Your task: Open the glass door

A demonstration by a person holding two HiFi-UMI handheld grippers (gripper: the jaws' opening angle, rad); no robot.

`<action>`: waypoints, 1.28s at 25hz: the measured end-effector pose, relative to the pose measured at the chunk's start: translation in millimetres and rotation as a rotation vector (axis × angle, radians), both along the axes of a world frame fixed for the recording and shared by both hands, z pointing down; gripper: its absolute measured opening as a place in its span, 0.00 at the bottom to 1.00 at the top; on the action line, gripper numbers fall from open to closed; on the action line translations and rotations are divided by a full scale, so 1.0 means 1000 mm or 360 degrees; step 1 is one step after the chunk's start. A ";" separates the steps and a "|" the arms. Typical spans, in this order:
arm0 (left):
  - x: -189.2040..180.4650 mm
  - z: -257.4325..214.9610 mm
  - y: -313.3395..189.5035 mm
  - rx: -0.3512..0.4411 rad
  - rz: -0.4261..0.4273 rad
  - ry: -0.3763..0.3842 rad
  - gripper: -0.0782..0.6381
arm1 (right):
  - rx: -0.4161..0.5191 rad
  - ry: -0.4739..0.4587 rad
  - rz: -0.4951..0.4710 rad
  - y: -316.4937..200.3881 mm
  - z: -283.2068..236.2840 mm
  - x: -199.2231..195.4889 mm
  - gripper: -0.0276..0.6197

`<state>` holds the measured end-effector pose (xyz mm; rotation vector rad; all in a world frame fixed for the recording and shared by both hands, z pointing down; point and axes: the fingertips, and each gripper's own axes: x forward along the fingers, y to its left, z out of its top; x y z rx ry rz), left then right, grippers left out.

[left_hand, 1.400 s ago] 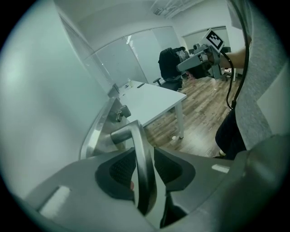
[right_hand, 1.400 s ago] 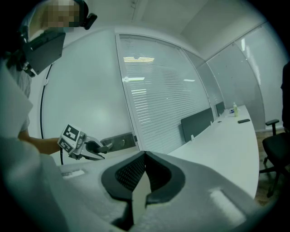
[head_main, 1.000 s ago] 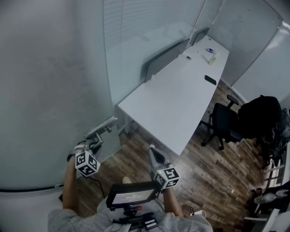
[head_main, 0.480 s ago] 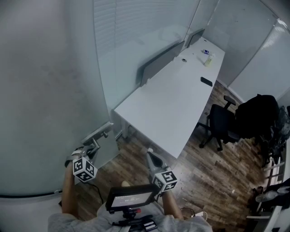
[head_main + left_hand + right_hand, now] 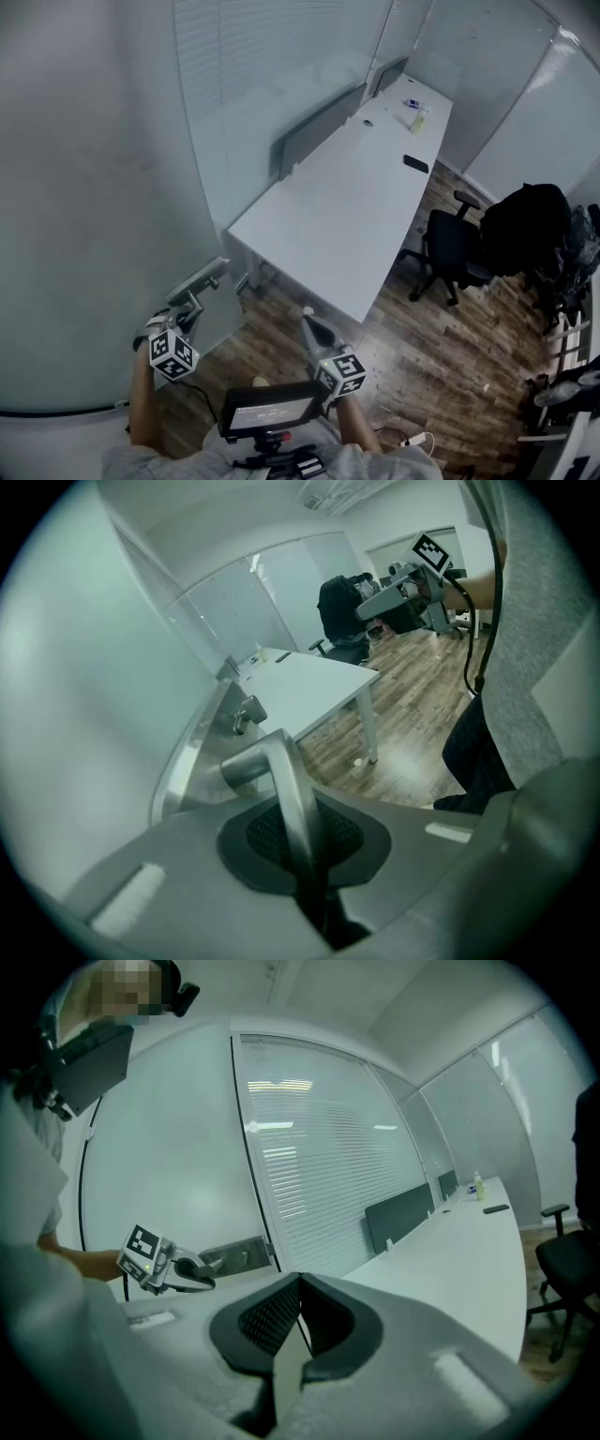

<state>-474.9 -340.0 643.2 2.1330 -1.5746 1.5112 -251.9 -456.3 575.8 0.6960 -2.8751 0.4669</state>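
Left gripper (image 5: 302,850) clamps the silver metal lever handle (image 5: 199,284) at the head view's eight o'clock, right gripper (image 5: 298,1321) closed empty; next, probably press it down and swing the frosted glass door (image 5: 98,206).

Frosted glass door (image 5: 89,234) walled off the left. Open wood floor (image 5: 422,375) lay to the right; desk (image 5: 328,216) corner stood near ahead, office chair (image 5: 450,258) beyond.

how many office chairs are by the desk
1: a black office chair beside the white desk's right edge. The black bundle past it may hide another.
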 end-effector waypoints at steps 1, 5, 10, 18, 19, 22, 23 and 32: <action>0.002 0.000 0.001 -0.0004 0.0003 0.0003 0.12 | -0.0002 0.0001 -0.0003 0.002 0.000 0.001 0.05; 0.009 -0.002 0.005 -0.0014 0.0014 0.0005 0.12 | 0.0007 -0.0002 -0.0014 0.006 -0.004 0.006 0.05; 0.014 -0.001 0.007 -0.0030 0.0032 0.0012 0.12 | 0.0005 -0.0006 0.0030 0.005 -0.003 0.022 0.05; 0.033 0.000 0.013 -0.0036 0.0050 -0.0015 0.12 | 0.0017 -0.0024 0.0078 0.011 -0.006 0.052 0.05; 0.036 0.000 0.015 -0.0037 0.0047 -0.0020 0.12 | 0.0020 -0.0028 0.0078 0.014 -0.006 0.055 0.05; 0.044 0.001 0.022 -0.0040 0.0043 -0.0030 0.12 | 0.0021 -0.0033 0.0073 0.024 -0.007 0.064 0.05; 0.047 0.000 0.023 -0.0038 0.0044 -0.0034 0.12 | 0.0022 -0.0035 0.0072 0.026 -0.008 0.067 0.05; 0.069 0.000 0.036 -0.0064 0.0018 -0.0049 0.11 | 0.0018 -0.0038 0.0095 0.050 -0.012 0.101 0.05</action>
